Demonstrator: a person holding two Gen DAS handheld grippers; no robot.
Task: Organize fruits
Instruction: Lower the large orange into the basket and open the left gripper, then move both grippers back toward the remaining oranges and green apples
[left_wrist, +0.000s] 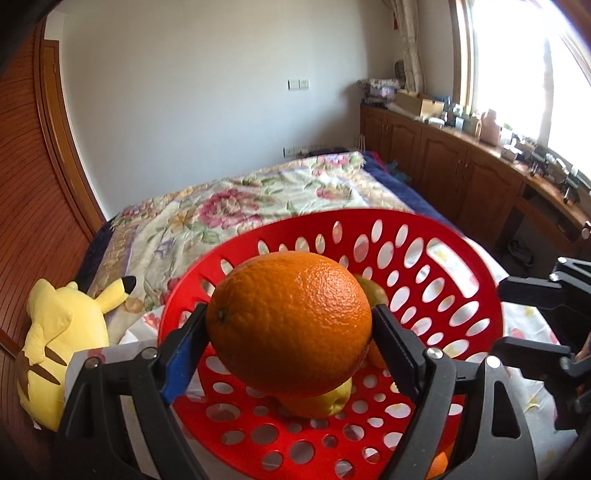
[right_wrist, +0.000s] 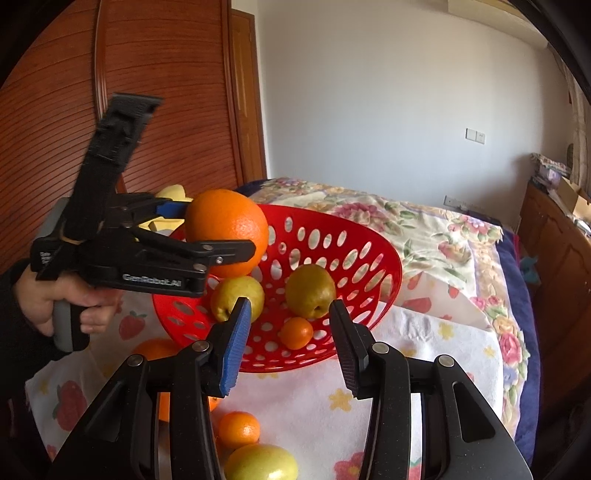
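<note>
Yellow plush toy (left_wrist: 55, 343) on floral bedspread (left_wrist: 258, 199) beside wooden wardrobe (right_wrist: 147, 103); cluttered wooden cabinets (left_wrist: 461, 158) under window (left_wrist: 517, 66)

Big orange (left_wrist: 289, 322) held above red basket (right_wrist: 369, 258).
Basket holds 2 pears (right_wrist: 310, 291), 1 sm. mandarin (right_wrist: 295, 333); more fruit loose at bed's near edge.

Basket (right_wrist: 373, 254) interior: two pears (right_wrist: 310, 290) and a mandarin (right_wrist: 295, 332) occupy the floor; right half open. Loose fruit (right_wrist: 238, 430) crowds the bed in front.

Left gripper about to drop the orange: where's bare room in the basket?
Free: basket far right wall, beyond the green pear. Crowded: the near left, under the orange, with yellow pear and small tangerine.
</note>
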